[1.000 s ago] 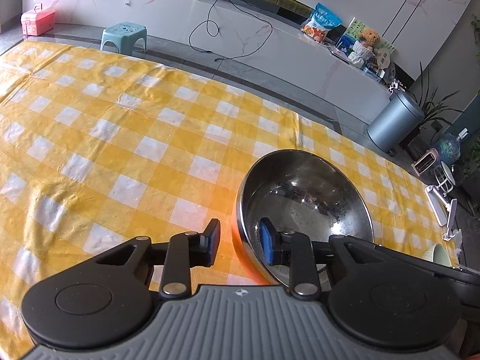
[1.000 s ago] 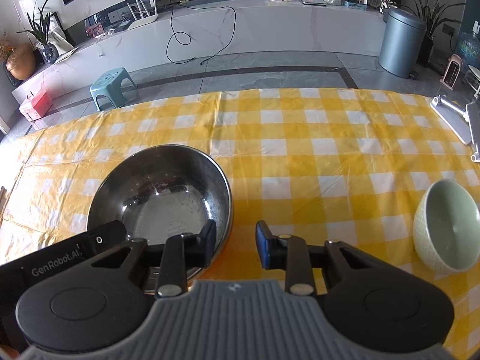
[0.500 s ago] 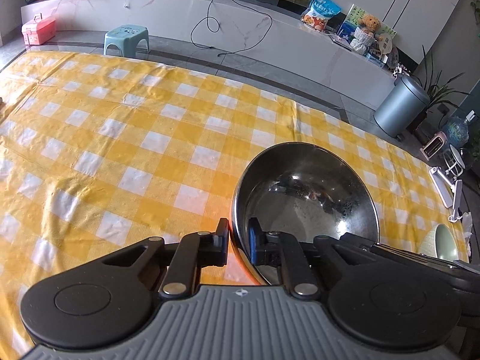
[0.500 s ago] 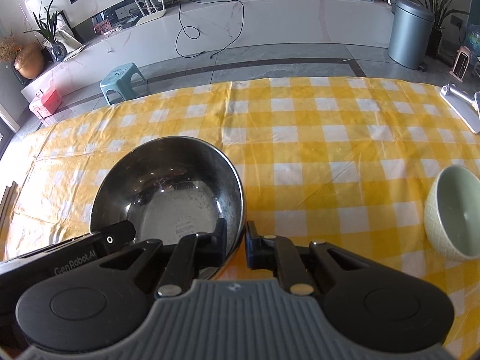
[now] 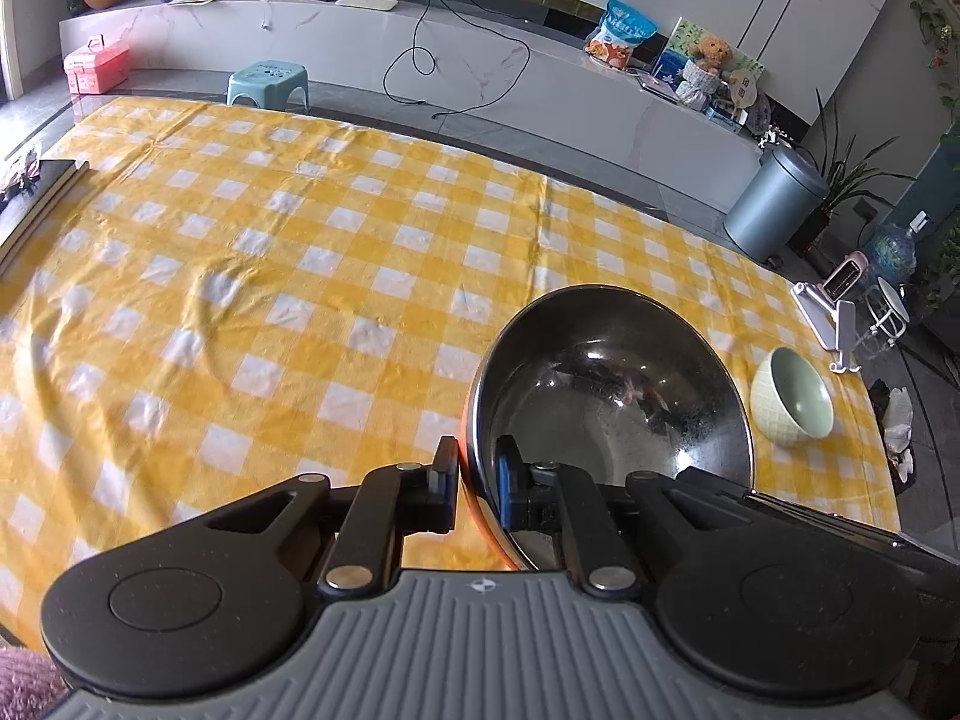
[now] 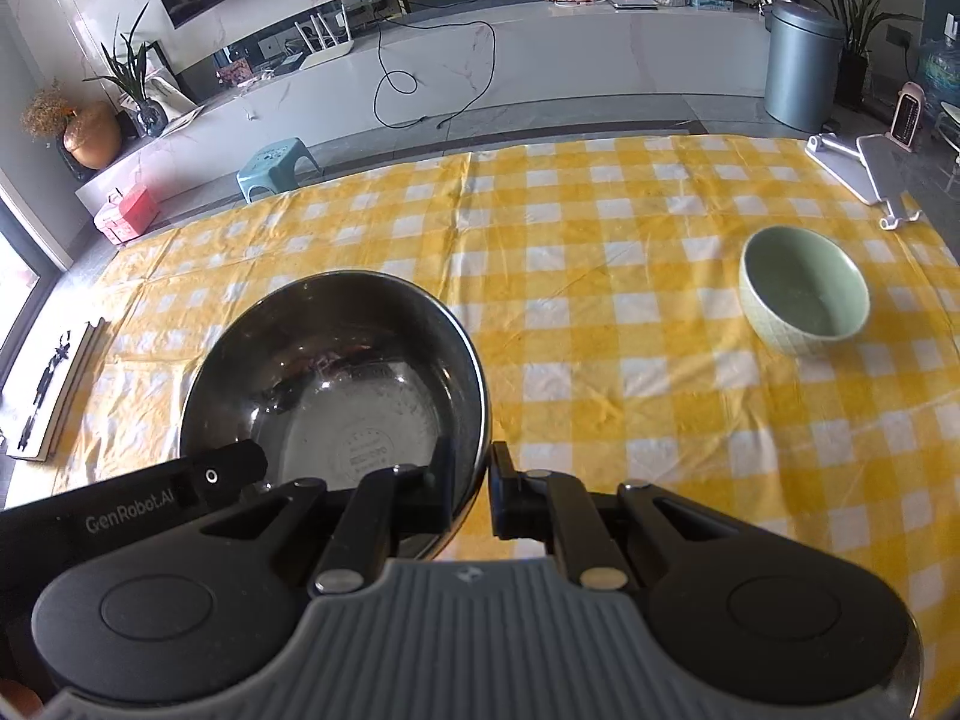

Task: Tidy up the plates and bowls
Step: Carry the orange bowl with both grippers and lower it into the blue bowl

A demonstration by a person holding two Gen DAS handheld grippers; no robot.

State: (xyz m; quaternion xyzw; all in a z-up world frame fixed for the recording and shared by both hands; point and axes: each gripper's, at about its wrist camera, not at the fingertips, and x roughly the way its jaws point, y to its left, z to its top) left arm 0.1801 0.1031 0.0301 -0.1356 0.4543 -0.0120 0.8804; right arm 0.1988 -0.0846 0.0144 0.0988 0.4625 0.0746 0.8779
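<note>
Left gripper (image 5: 476, 483), right gripper (image 6: 474, 489) clamp steel bowl (image 6: 336, 372) rim; green bowl (image 6: 804, 300) apart.

A yellow-and-white checked tablecloth (image 5: 300, 276) is seen spread wide, wrinkled in places. At its left edge a dark book (image 5: 36, 198) is laid flat. Beyond the cloth, a teal stool (image 5: 268, 81) is set on the grey floor, with a pink box (image 5: 96, 65) near it by the long white counter (image 5: 372, 54). A black cable (image 5: 456, 69) is draped down the counter front. A grey bin (image 5: 774, 204) is stood at the right, and a white stand (image 6: 858, 174) is laid at the cloth's far corner.
</note>
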